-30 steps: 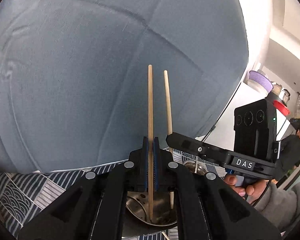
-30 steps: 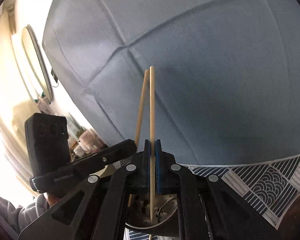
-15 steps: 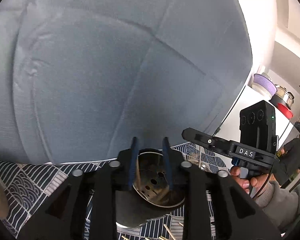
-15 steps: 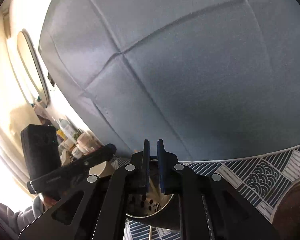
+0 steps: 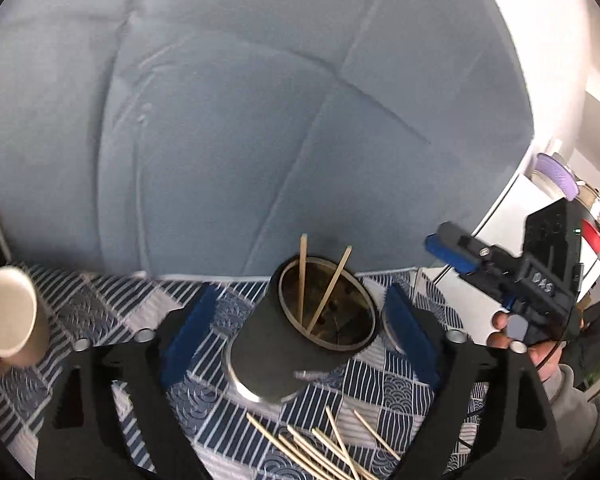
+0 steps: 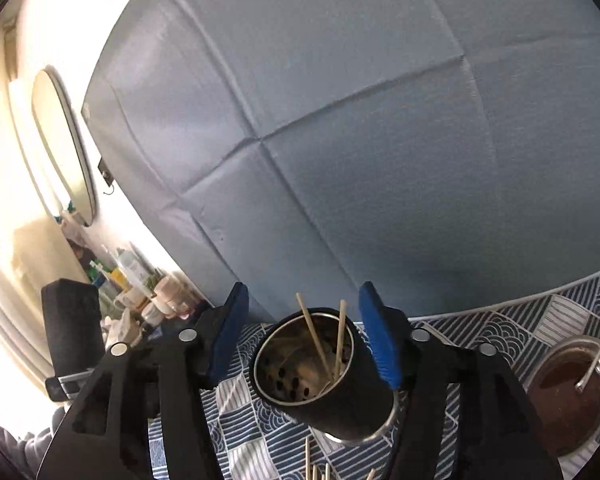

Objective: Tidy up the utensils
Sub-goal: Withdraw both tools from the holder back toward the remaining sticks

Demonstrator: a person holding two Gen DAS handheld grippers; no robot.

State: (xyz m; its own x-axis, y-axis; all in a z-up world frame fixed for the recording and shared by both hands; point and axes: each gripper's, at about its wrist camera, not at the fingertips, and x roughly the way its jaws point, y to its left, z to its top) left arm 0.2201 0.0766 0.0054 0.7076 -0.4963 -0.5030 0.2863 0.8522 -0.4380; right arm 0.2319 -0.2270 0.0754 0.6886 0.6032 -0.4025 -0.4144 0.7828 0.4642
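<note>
Two chopsticks [image 5: 314,288] lean inside the dark perforated holder [image 5: 300,344] on the blue patterned tablecloth [image 5: 100,308]. Both the left gripper [image 5: 300,332] and right gripper [image 6: 306,336] are opening, blue pads flanking the holder, gripping nothing. Loose chopsticks [image 5: 320,448] run off the near edge. Behind hangs a creased blue backdrop [image 5: 260,120]. Blurred lettering on the right gripper's body seems to read "DAS".

Blue backdrop cloth [image 5: 236,120] behind, oval mirror [image 6: 66,144] leftward.

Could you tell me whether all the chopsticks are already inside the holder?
No, two stand in the holder, but several chopsticks lie on the cloth in front of it.
</note>
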